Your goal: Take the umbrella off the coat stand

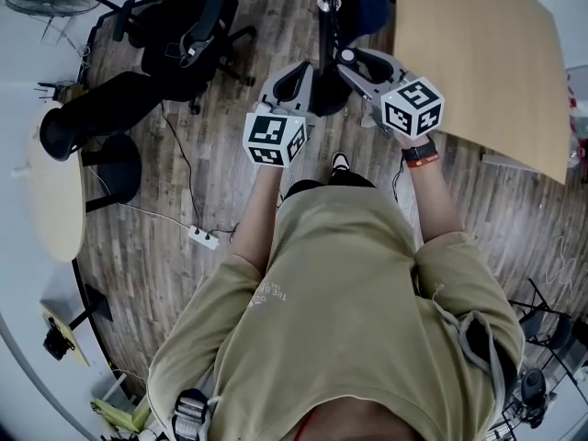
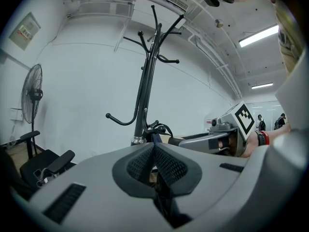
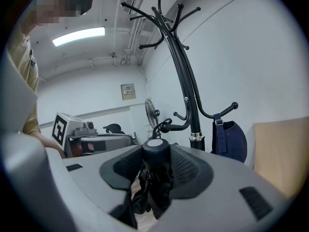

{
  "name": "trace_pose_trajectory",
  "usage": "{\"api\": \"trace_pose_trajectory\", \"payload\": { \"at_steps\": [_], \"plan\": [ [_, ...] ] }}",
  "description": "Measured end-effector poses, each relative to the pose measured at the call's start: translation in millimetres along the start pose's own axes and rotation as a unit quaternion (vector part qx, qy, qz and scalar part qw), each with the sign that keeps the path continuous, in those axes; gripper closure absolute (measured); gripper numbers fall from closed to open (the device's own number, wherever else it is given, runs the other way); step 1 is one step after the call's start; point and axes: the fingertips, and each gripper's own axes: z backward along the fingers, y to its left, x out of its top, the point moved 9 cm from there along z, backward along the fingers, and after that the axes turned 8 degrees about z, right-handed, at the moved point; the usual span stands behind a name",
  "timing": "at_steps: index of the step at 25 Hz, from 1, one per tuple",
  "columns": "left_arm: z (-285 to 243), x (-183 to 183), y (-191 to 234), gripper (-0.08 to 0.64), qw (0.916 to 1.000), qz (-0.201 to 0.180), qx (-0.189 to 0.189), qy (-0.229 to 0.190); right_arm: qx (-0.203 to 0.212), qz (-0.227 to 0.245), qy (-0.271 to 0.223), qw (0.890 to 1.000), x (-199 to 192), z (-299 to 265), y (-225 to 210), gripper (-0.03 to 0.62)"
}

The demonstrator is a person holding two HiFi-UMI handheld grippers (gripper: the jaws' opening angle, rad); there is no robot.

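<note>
Firmly, the pads (image 3: 186, 167) of the right gripper (image 3: 156, 159) clench the folded black umbrella (image 3: 153, 190) just below its round cap, near the coat stand (image 3: 189, 93). To the left, the left gripper (image 2: 153, 151) is closed on nothing. The main risk is a short hook (image 3: 168, 126) just beyond the cap. I cannot tell whether the umbrella's strap is clear of it, and a snag could tug the stand or disturb the blue bag (image 3: 232, 141) hanging at right. The loose folds could also slip through the grip.
</note>
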Motion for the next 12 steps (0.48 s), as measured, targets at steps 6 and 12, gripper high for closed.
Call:
{"api": "trace_pose_trajectory", "payload": {
  "at_steps": [6, 12],
  "plan": [
    [11.1, 16.1, -9.2, 0.535, 0.9998, -0.012, -0.012, 0.005, -0.023, -0.007, -0.004, 1.0, 16.0, 13.4, 10.5, 0.399],
    [37.3, 26.3, -8.8, 0.535, 0.9998, -0.001, -0.018, -0.009, -0.079, -0.022, -0.007, 0.997, 21.7, 25.3, 34.0, 0.399]
  ]
}}
